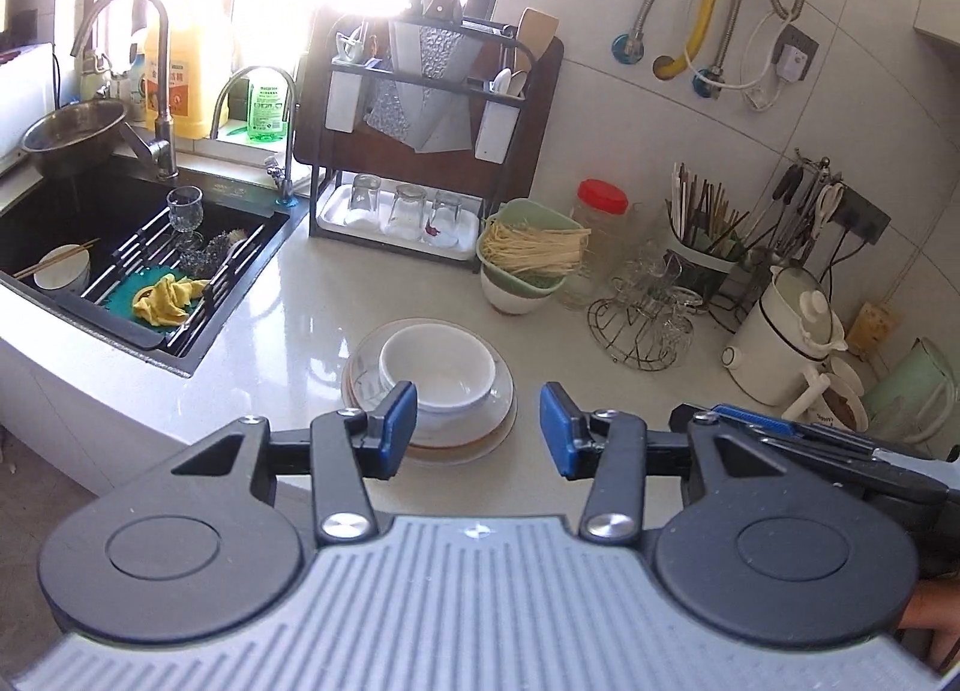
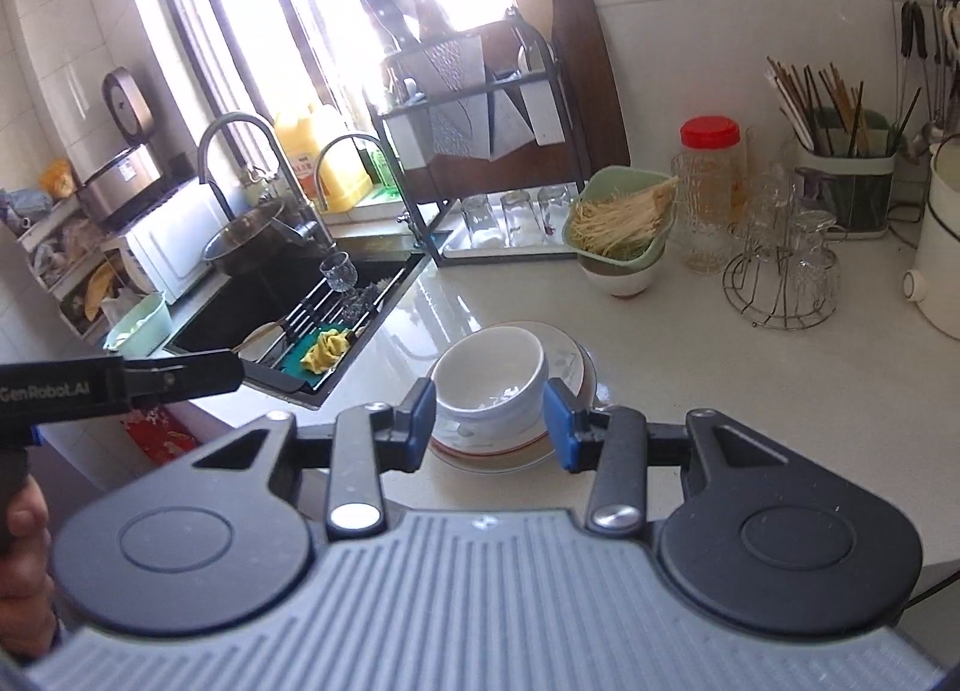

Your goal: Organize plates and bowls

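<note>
A white bowl (image 1: pixel 438 370) sits on a stack of plates (image 1: pixel 498 427) on the pale counter; the same bowl (image 2: pixel 489 385) and plates (image 2: pixel 510 448) show in the right wrist view. My left gripper (image 1: pixel 477 430) is open and empty, just in front of and above the stack. My right gripper (image 2: pixel 489 424) is open and empty, its blue pads (image 2: pixel 423 418) either side of the bowl from this angle, not touching it. Another white bowl with chopsticks (image 1: pixel 60 271) sits in the sink. A green bowl of noodles (image 1: pixel 528 256) rests on a white bowl.
The black sink (image 1: pixel 78 193) with a drain rack, a glass and a yellow cloth (image 1: pixel 168 301) is at left. A knife and cup rack (image 1: pixel 420 150) stands at the back. A wire glass holder (image 1: pixel 648 313), a jar, a chopstick holder and a kettle (image 1: pixel 786 331) crowd the right.
</note>
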`<state>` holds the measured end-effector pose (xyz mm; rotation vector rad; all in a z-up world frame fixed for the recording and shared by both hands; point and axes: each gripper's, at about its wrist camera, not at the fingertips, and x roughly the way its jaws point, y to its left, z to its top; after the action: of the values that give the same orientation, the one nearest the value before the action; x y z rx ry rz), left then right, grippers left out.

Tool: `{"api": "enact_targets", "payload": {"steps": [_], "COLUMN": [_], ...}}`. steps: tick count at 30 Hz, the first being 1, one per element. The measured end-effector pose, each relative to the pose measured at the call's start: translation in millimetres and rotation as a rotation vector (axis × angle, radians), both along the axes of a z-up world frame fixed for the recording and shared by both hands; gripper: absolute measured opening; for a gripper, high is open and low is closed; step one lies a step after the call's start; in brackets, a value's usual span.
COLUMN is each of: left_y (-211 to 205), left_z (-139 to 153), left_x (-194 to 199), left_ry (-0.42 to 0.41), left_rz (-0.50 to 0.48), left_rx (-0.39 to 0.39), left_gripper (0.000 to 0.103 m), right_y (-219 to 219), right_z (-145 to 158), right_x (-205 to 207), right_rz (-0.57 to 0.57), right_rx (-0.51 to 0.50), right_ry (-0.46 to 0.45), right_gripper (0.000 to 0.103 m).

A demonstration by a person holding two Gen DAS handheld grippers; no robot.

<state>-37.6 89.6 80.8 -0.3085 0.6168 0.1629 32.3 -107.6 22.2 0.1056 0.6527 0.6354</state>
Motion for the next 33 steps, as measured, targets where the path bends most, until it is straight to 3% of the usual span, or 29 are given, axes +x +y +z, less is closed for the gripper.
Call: {"api": "enact_targets", "payload": {"steps": [13,24,27,33], "left_y": [-2.4,26.1,32.4,38.7], "left_z": [-19.0,-35.6,-40.4,-42.3], "left_x": [-70.5,-94.5,-92.4,-90.6], "left_ry": [-0.023,0.001,0.007,0.011], "left_rz": [0.026,0.021,0.019,0.005], "left_rx": [0.008,0.058,0.064,0.087], "left_gripper": [0.054,0.054,0.058,0.076], "right_y": [-8.9,11.9,13.9,13.9], "right_z": [6.4,-20.4,-24.6,-26.8], "right_x": [-67.8,-106.1,-112.3,-117.7], "right_rz": [-0.022,-0.055,-0.069,-0.115], "right_rx": [0.034,0.003,0.005,-0.030], "right_ry": [-0.072,-0.064,-0.059,-0.091], "right_gripper": [0.043,0.043,0.043,0.065]}}
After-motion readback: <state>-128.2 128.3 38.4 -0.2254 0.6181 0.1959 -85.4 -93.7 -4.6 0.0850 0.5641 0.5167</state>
